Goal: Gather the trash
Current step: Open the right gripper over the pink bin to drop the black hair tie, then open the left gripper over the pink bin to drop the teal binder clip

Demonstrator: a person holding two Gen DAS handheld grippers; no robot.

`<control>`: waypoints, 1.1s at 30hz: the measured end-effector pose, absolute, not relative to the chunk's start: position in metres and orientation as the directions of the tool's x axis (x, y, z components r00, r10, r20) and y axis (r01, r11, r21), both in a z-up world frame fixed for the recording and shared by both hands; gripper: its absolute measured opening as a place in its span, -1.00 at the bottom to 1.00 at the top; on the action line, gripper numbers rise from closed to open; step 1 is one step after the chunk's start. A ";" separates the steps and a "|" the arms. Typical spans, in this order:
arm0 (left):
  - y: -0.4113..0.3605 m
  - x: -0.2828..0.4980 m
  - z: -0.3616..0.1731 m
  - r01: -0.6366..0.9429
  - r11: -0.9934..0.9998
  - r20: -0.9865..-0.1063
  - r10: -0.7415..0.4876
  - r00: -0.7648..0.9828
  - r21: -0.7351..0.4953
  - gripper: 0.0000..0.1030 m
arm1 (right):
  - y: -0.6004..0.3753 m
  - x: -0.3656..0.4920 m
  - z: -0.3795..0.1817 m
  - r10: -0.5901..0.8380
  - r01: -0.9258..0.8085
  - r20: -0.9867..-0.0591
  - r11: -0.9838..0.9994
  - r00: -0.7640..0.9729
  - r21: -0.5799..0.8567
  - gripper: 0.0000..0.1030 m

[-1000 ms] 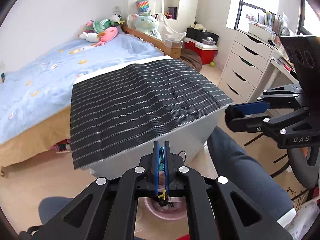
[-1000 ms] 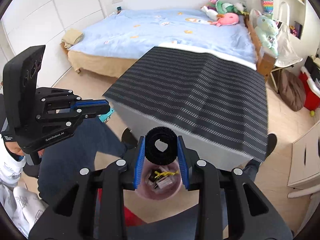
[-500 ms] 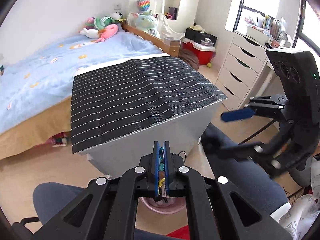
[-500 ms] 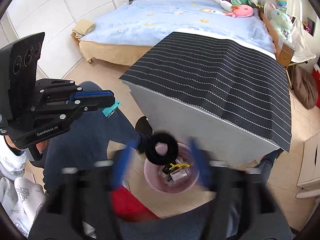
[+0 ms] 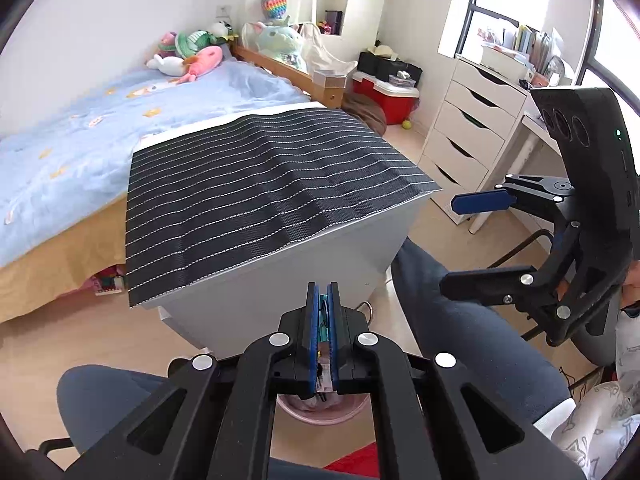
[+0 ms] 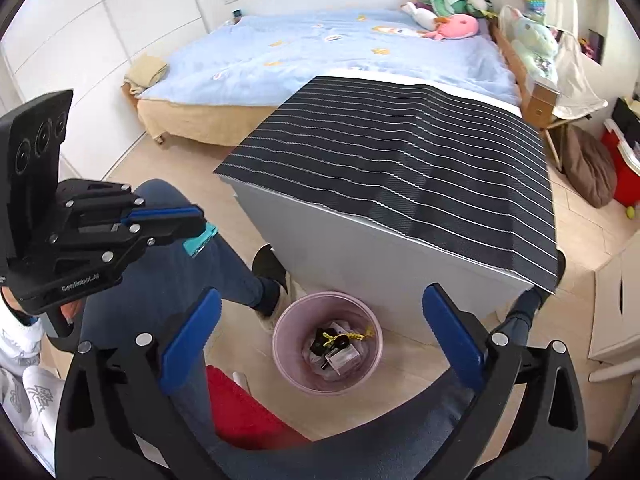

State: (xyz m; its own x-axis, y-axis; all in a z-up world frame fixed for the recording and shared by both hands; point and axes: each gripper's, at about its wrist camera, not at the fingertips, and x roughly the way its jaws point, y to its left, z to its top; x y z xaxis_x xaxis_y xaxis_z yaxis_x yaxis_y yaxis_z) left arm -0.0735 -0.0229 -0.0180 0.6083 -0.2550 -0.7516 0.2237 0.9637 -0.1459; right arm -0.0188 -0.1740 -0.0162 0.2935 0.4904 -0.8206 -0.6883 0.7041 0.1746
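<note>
A pink trash bin [image 6: 328,344] stands on the floor in front of the white table [image 6: 360,256]; it holds several pieces of trash, among them a black ring-shaped piece [image 6: 326,340]. My right gripper [image 6: 320,332] is wide open and empty, above the bin. My left gripper [image 5: 323,320] is shut on a teal wrapper [image 5: 323,320], held above the bin [image 5: 324,408], which shows below its fingers. The left gripper also shows in the right wrist view [image 6: 192,224] with the teal wrapper [image 6: 200,240] sticking out of it.
The table top carries a black striped mat [image 5: 260,188]. The person's legs in jeans [image 5: 460,320] flank the bin. A red cloth [image 6: 240,408] lies near the bin. A bed [image 5: 80,136] is behind the table, a white drawer unit [image 5: 468,132] to the right.
My right gripper opened and let go of the black ring, which dropped into the pink bin. The left gripper stayed shut on the teal wrapper and lifted slightly.
</note>
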 end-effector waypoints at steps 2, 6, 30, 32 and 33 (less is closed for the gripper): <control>-0.025 -0.074 -0.018 0.232 0.961 -0.752 -0.262 0.605 -0.148 -0.92 | -0.178 -0.020 -0.015 0.476 -0.674 -0.821 0.722 0.315 0.160 0.92; -0.030 -0.074 -0.018 0.243 0.959 -0.751 -0.269 0.603 -0.148 -0.92 | -0.182 -0.021 -0.017 0.447 -0.651 -0.826 0.747 0.342 0.135 0.92; -0.050 -0.067 -0.015 0.298 0.945 -0.766 -0.292 0.573 -0.137 -0.58 | -0.217 -0.010 -0.001 0.463 -0.583 -0.789 0.795 0.405 0.168 0.92; -0.048 -0.067 -0.016 0.287 0.945 -0.756 -0.301 0.581 -0.156 0.40 | -0.218 -0.009 -0.002 0.465 -0.581 -0.788 0.796 0.403 0.173 0.92; -0.046 -0.067 -0.016 0.280 0.946 -0.750 -0.305 0.587 -0.165 0.54 | -0.217 -0.009 -0.002 0.466 -0.580 -0.788 0.796 0.402 0.173 0.92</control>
